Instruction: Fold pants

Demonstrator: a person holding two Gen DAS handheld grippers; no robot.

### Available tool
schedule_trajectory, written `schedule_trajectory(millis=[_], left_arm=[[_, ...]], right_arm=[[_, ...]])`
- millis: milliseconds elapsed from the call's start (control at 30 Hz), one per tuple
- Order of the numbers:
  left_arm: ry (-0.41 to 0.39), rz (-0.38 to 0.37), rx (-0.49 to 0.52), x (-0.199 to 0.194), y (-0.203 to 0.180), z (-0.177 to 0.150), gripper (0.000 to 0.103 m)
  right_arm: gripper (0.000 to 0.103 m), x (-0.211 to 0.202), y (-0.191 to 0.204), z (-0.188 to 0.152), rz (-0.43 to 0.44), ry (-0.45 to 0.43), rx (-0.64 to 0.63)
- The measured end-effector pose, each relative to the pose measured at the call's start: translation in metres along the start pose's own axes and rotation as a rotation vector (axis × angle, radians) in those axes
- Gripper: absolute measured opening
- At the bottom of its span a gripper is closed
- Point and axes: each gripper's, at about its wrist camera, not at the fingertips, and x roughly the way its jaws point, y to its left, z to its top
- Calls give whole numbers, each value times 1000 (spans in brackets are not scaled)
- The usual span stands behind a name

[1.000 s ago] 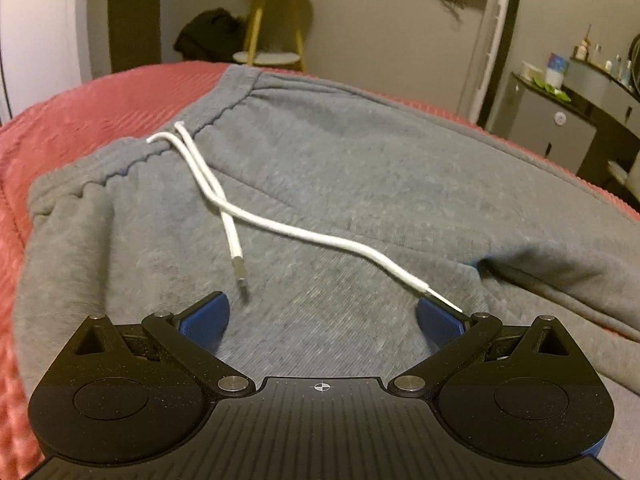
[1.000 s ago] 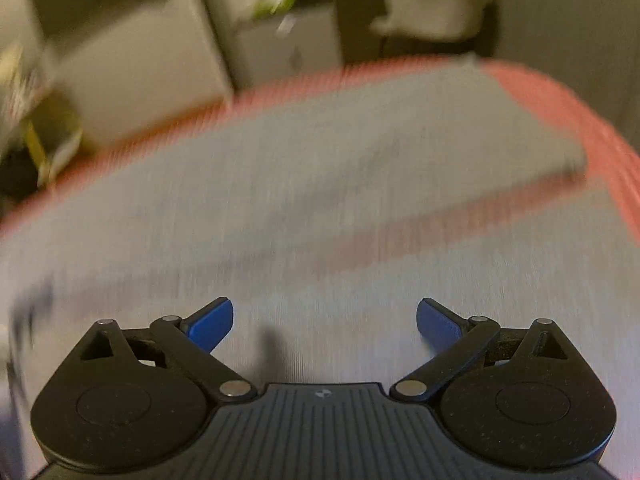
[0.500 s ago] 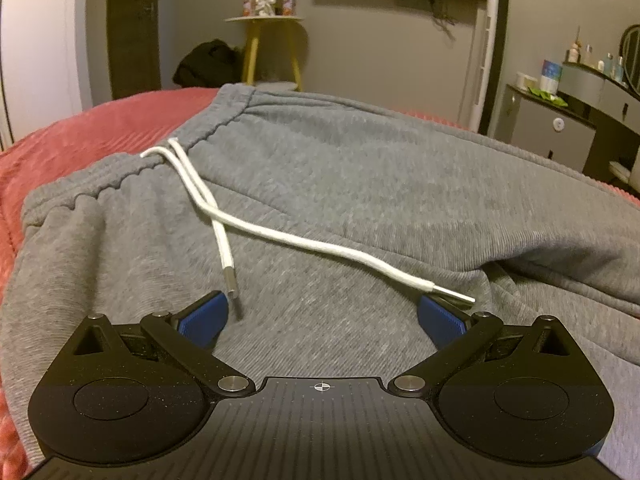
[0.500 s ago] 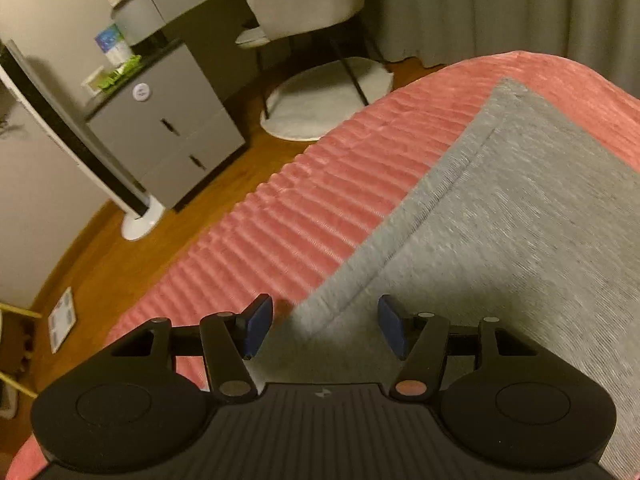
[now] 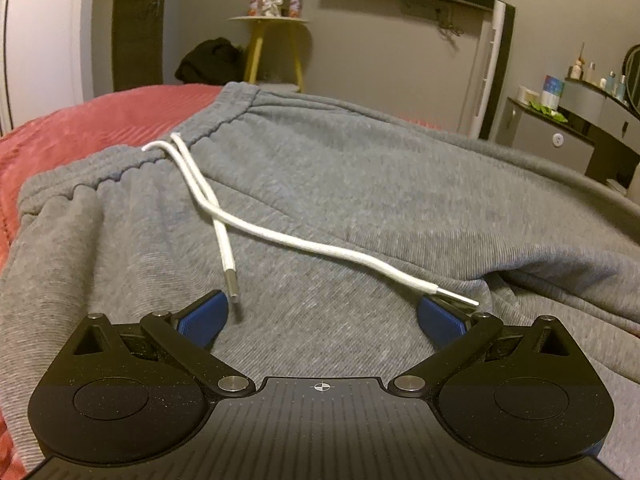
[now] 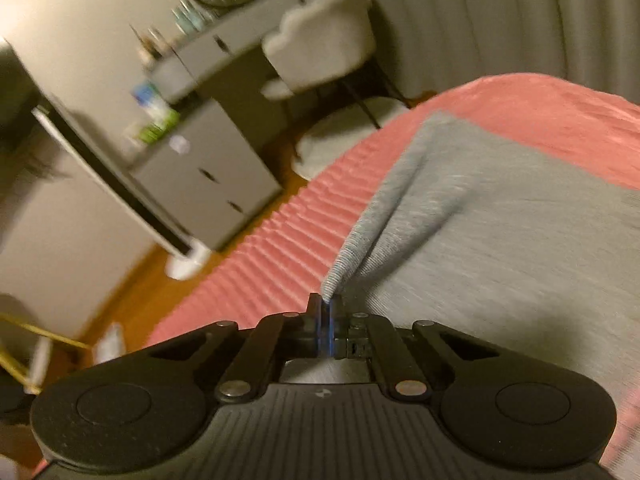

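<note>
Drawstring [image 5: 224, 216] crosses pants [image 5: 360, 184] before left tool [image 5: 322, 316].

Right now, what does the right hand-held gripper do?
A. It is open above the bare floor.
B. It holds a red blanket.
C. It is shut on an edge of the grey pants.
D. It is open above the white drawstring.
C: in the right wrist view the right hand-held gripper has its jaws together, pinching a raised edge of the grey pants.

Motion-blurred dresser [image 6: 208, 168] and chair [image 6: 320, 52]; pants [image 5: 360, 184] cut off at frame edges.
</note>
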Motion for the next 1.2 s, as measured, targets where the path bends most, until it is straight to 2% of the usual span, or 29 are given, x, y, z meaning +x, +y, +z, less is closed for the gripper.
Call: schedule_trajectory(millis=[100, 200, 267, 333, 400, 433, 467, 533, 600, 633, 733, 867, 900, 933, 1000, 1100, 1133, 1200], left_arm=[[-4, -5, -9, -1, 1, 0, 103], [-5, -10, -18, -1, 2, 0, 103], [-3, -12, -19, -2, 2, 1, 103], [1, -21, -26, -3, 4, 1, 103], [10, -35, -37, -6, 6, 4, 103], [19, -43, -39, -8, 7, 6, 103], [28, -48, -40, -10, 7, 9, 103], [51, -94, -43, -16, 8, 21, 103], [47, -171, -68, -20, 8, 40, 103], [43, -203, -75, -18, 7, 51, 103], [33, -238, -98, 3, -1, 89, 103], [138, -310, -178, 67, -13, 134, 103], [180, -321, -206, 86, -16, 142, 98], [210, -317, -233, 103, -18, 147, 84], [270, -310, -280, 133, -25, 155, 73], [321, -300, -318, 165, -35, 160, 73], [310, -293, -327, 171, -38, 162, 74], [303, -305, -348, 178, -41, 168, 77]], right_arm=[[0, -70, -51, -21, 64, -63, 59], [0, -134, -101, -56, -3, -157, 79], [3, -150, -130, -75, -18, -141, 131], [5, -146, -142, -80, -28, -115, 147], [5, -137, -146, -73, 25, -85, 168], [13, -135, -146, -70, 55, -89, 188], [28, -131, -146, -66, 84, -96, 214], [38, -110, -146, -63, 143, -83, 281], [38, -86, -149, -63, 198, -50, 341], [38, -74, -151, -63, 198, -35, 371], [37, -45, -156, -68, 221, -28, 415], [36, -24, -151, -64, 250, -70, 383], [36, -20, -152, -61, 254, -79, 384], [35, -17, -151, -59, 257, -86, 390], [31, -11, -152, -56, 271, -88, 414], [20, -8, -157, -58, 277, -81, 426], [9, -6, -159, -58, 267, -72, 438], [7, -6, -168, -60, 277, -56, 477]])
